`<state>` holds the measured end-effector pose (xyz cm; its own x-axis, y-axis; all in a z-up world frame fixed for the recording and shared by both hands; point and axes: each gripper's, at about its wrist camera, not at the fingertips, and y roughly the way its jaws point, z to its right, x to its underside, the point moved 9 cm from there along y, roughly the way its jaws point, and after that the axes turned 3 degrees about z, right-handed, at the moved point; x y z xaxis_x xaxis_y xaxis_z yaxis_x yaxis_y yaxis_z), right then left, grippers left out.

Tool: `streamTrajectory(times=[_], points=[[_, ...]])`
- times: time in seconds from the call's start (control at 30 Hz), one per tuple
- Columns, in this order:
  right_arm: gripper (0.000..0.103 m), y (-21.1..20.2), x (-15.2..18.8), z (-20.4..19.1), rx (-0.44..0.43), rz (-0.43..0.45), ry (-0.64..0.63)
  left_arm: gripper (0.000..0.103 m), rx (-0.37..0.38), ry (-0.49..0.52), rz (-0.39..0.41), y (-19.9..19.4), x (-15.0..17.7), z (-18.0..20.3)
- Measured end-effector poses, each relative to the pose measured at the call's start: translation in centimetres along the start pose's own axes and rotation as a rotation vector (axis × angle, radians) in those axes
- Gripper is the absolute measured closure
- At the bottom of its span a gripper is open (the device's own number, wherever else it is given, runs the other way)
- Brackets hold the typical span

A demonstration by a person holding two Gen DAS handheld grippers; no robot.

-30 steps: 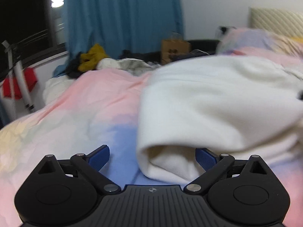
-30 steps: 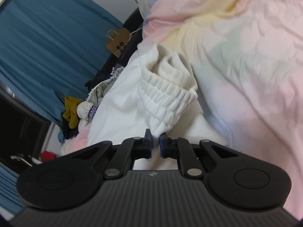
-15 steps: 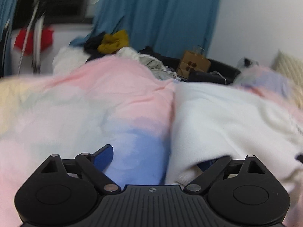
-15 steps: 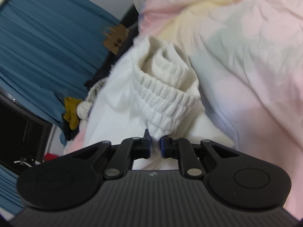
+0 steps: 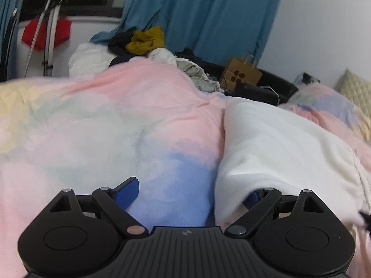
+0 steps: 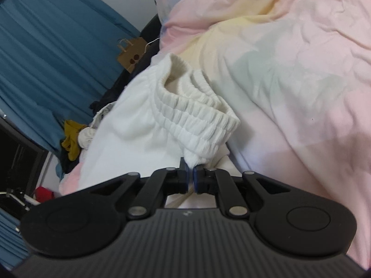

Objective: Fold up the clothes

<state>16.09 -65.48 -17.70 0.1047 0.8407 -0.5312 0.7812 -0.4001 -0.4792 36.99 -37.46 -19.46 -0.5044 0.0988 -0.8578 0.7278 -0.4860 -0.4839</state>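
Your right tongs [image 6: 190, 178] are clamped on the ribbed waistband of the white trousers [image 6: 194, 125]; your left tongs [image 5: 190, 192] stand wide apart — one blue pad tucked under the trousers' edge. The garment lies on the pastel bed [image 5: 116, 125], a clothes pile [image 5: 143, 44] beyond.

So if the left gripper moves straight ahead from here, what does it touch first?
Probably the pastel duvet between the left gripper fingers; the white garment already covers its right finger.

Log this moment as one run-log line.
task: fold clothes | right gripper: shut on white ribbed-waistband garment | left gripper: open, one finger under garment edge | surface: pastel bedspread
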Motion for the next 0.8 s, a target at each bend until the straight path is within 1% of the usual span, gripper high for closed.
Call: streamTrajectory(times=[0.1,0.23,0.3,0.47,0.6,0.8], points=[[0.089,-1.6,0.5,-0.8,0.013,-0.019,-0.055,0.009,-0.023,0.091,-0.004,-3.1,-0.1,0.9],[0.089,-5.4,1.3,-2.3,0.028,-0.020,-0.175,0.007,-0.013,0.133,0.013,-8.5,-1.1,2.4],[0.089,-8.0,1.8,-3.9,-0.003,-0.013,-0.246,0.005,-0.002,0.152,0.036,-11.8,-2.0,3.6],[0.089,-15.1,1.5,-8.0,-0.081,0.055,-0.413,0.003,0.034,0.196,0.101,-20.7,-4.1,7.0],[0.089,-20.2,1.4,-10.1,-0.136,0.079,-0.518,0.002,0.038,0.226,0.137,-27.6,-4.5,9.1],[0.089,-26.4,2.0,-11.3,-0.201,0.109,-0.625,0.000,0.063,0.186,0.182,-37.0,-4.4,10.1]])
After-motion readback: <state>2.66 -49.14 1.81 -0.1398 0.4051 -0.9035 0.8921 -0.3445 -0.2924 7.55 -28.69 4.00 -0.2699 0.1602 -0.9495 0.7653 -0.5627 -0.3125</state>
